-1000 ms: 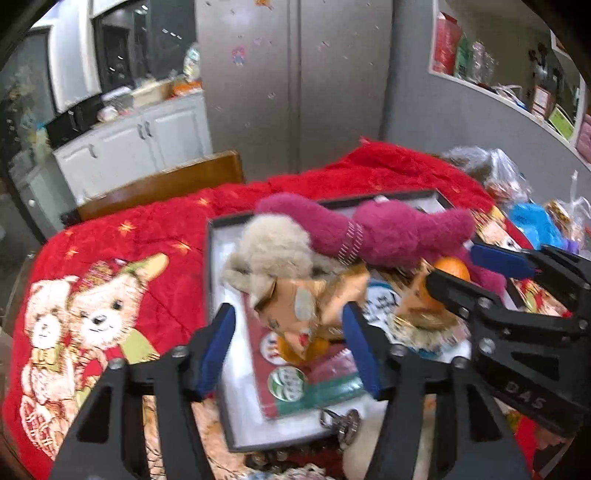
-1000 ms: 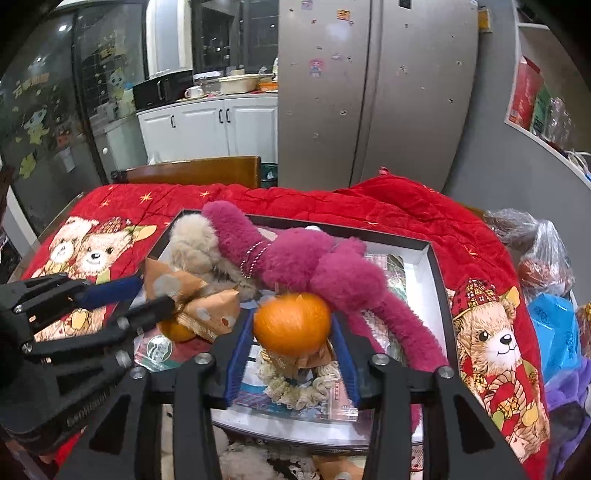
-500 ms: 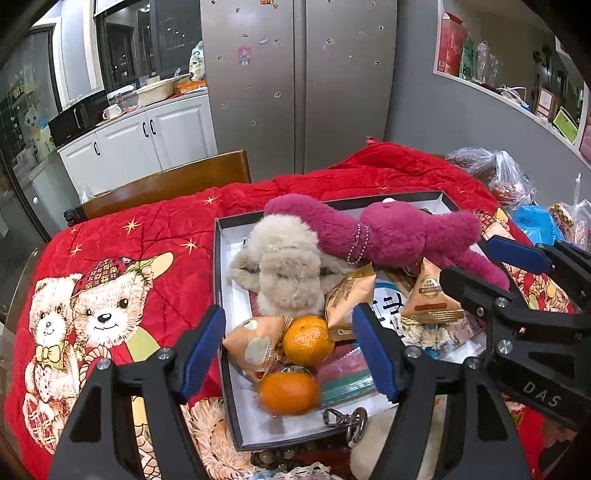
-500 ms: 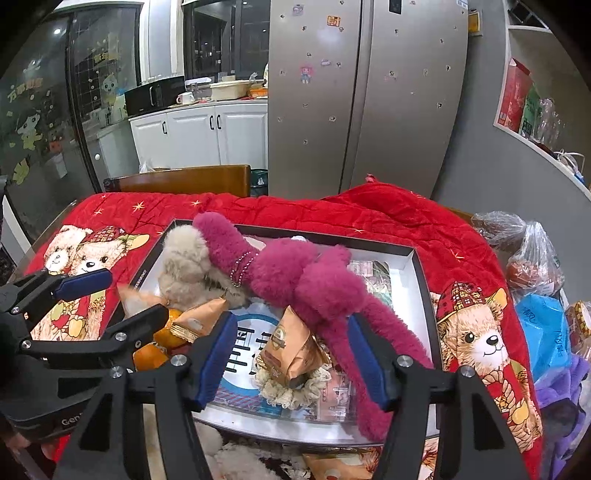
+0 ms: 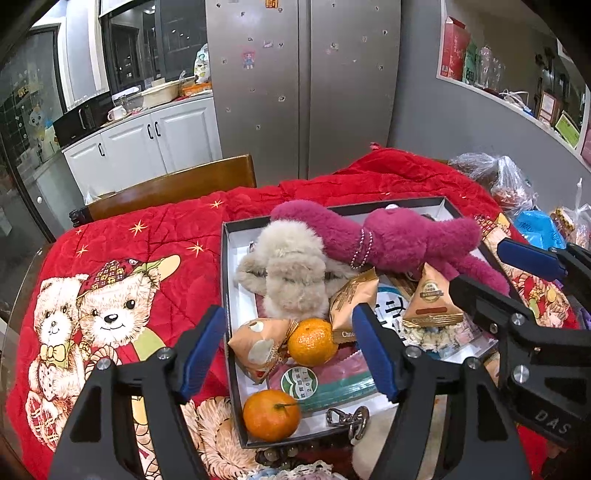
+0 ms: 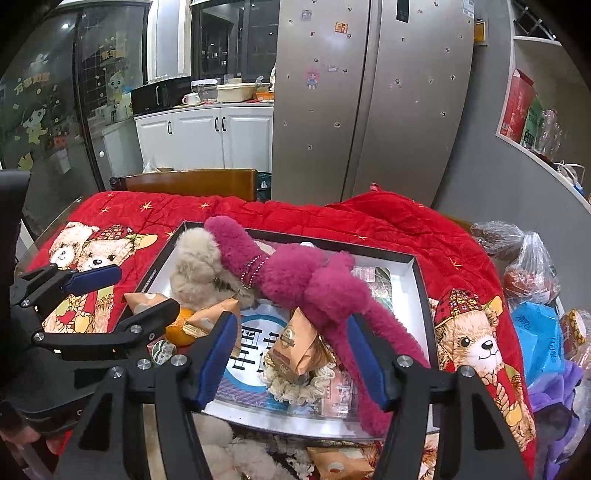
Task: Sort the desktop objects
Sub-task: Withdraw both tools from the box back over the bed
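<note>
Open left tongs (image 5: 290, 349) above box (image 5: 226, 295)

Two oranges (image 5: 312, 342) (image 5: 270, 414) were counted in the tray (image 5: 226, 295). Two plush toys were noted: one magenta (image 5: 399, 236), one beige (image 5: 291, 269). Three tan snack packets (image 5: 260, 347) (image 5: 352, 301) (image 5: 431, 299) were recorded. One metal clasp (image 5: 349, 419) was seen.

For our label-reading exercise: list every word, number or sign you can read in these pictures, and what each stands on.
"2017": round green sticker on the flat packet in the box.
"DAS": body of the right gripper, seen from the left wrist.
Large blue Chinese characters: round label on the box floor; partly covered, not readable.
Triangular snack packets: print too small.
Fridge magnets: blurred.
</note>
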`<state>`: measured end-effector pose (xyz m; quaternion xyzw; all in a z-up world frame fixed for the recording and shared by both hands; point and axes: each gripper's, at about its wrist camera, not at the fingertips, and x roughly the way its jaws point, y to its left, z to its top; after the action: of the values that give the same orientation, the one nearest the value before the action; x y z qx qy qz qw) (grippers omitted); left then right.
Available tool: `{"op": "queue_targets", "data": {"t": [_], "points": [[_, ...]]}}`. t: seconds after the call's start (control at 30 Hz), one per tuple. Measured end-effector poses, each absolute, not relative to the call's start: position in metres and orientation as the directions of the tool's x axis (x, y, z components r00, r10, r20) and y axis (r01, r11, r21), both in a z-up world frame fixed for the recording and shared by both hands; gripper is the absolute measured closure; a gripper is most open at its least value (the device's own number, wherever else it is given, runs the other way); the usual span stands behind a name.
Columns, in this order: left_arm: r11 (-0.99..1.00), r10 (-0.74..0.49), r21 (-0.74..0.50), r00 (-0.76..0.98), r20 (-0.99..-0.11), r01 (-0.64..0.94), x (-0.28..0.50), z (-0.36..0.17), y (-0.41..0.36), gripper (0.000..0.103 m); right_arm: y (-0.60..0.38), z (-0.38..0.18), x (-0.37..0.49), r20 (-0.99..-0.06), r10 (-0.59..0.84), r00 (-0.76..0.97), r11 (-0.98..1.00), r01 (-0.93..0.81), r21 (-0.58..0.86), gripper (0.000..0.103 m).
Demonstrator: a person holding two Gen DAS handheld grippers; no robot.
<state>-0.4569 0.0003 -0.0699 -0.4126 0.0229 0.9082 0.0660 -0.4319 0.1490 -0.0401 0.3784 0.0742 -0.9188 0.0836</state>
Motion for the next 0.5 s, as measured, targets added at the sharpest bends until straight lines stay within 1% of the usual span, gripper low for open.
{"op": "queue_targets", "data": {"t": [0.07, 0.2, 0.37, 0.5], "points": [[-0.991, 0.106, -0.024, -0.654, -0.749, -0.133, -0.454, -0.065, -0.001, 0.031, 0.148, -0.036, -0.428, -0.698, -0.094, -0.710, -0.974, 0.210, -0.082, 0.039], [-0.993, 0.087, -0.007, -0.682, -0.726, -0.119, -0.441, -0.046, -0.001, 0.031, 0.145, -0.021, -0.416, -0.670, -0.087, -0.737, -0.972, 0.209, -0.103, 0.039], [-0.990, 0.134, -0.058, -0.699, -0.702, -0.131, -0.415, -0.023, -0.006, 0.031, 0.145, 0.001, -0.398, -0.628, -0.094, -0.773, -0.973, 0.205, -0.107, 0.039], [-0.988, 0.149, -0.069, -0.714, -0.685, -0.140, -0.393, -0.004, -0.009, 0.031, 0.145, 0.017, -0.379, -0.605, -0.102, -0.790, -0.973, 0.205, -0.105, 0.039]]}}
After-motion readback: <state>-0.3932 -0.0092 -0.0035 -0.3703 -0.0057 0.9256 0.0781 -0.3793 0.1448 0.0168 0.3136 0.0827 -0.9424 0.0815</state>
